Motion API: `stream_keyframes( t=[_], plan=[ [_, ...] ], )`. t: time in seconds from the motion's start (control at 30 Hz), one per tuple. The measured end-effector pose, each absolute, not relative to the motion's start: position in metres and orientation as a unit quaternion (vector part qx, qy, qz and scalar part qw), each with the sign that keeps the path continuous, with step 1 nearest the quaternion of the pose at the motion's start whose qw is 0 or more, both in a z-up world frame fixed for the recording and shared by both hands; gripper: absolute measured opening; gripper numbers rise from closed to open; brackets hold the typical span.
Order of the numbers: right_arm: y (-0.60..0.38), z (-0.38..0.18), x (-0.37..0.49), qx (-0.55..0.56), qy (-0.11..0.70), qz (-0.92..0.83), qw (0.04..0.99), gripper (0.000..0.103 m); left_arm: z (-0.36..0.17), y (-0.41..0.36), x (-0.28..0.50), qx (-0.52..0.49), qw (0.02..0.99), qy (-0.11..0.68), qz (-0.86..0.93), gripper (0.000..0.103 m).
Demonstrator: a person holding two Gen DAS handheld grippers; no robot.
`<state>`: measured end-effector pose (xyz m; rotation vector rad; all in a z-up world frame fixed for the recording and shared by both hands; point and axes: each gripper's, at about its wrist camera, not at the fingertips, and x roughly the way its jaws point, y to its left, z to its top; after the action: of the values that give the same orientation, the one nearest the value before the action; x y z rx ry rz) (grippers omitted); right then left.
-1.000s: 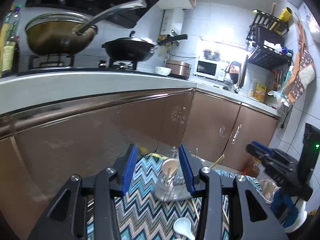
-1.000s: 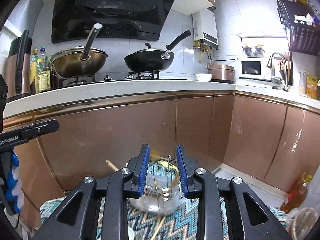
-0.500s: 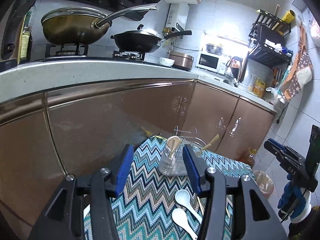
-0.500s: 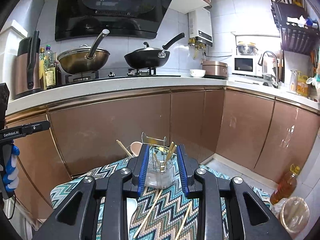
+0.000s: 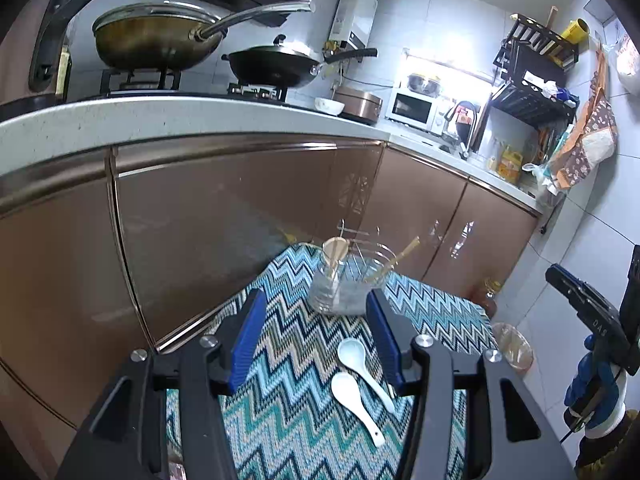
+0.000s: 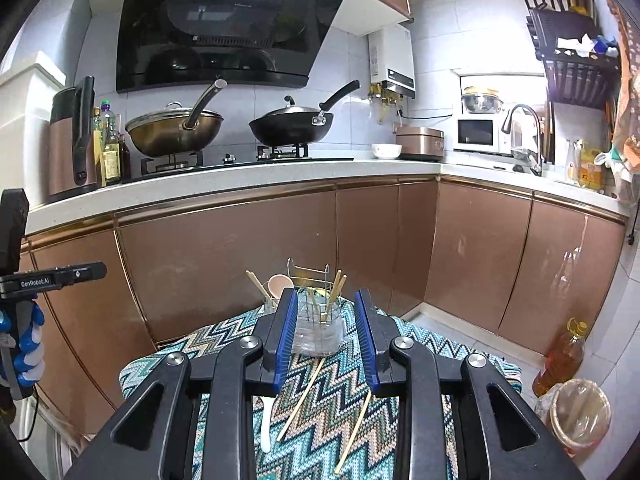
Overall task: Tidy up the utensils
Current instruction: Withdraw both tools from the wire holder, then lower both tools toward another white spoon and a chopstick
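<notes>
Loose: two white spoons (image 5: 362, 376), apparently two chopsticks (image 6: 302, 398).

Both tongs pulled back from the utensil holder (image 5: 347, 280) vs 1 s ago. Left tongs (image 5: 316, 340) have just been opening, nothing between them; two white spoons (image 5: 356, 384) now in view. Right tongs (image 6: 325, 340): chopsticks (image 6: 302, 398) on cloth now visible.

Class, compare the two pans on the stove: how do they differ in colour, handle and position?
The left pan is bronze-gold; the right pan is black. The left pan's handle is silvery metal, the right pan's dark. The left pan sits nearer the bottles, the right pan nearer the white bowl. Both sit on burners, lidded, handles angled up to the right.
</notes>
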<state>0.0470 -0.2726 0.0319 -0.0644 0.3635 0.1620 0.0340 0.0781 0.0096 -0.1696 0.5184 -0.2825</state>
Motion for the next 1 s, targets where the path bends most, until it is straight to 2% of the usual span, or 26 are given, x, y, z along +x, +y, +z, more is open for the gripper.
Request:
stream_keyframes(
  t=[0.33, 1.0],
  plan=[
    [-0.275, 0.024, 0.037, -0.028, 0.205, 0.074, 0.975, 0.031, -0.014, 0.079, 0.031, -0.083, 0.938, 0.295, -0.161, 0.050],
    [-0.303, -0.043, 0.083, 0.003, 0.309, 0.060, 0.949, 0.032, -0.109, 0.073, 0.082, -0.104, 0.873, 0.434, -0.200, 0.050]
  ],
)
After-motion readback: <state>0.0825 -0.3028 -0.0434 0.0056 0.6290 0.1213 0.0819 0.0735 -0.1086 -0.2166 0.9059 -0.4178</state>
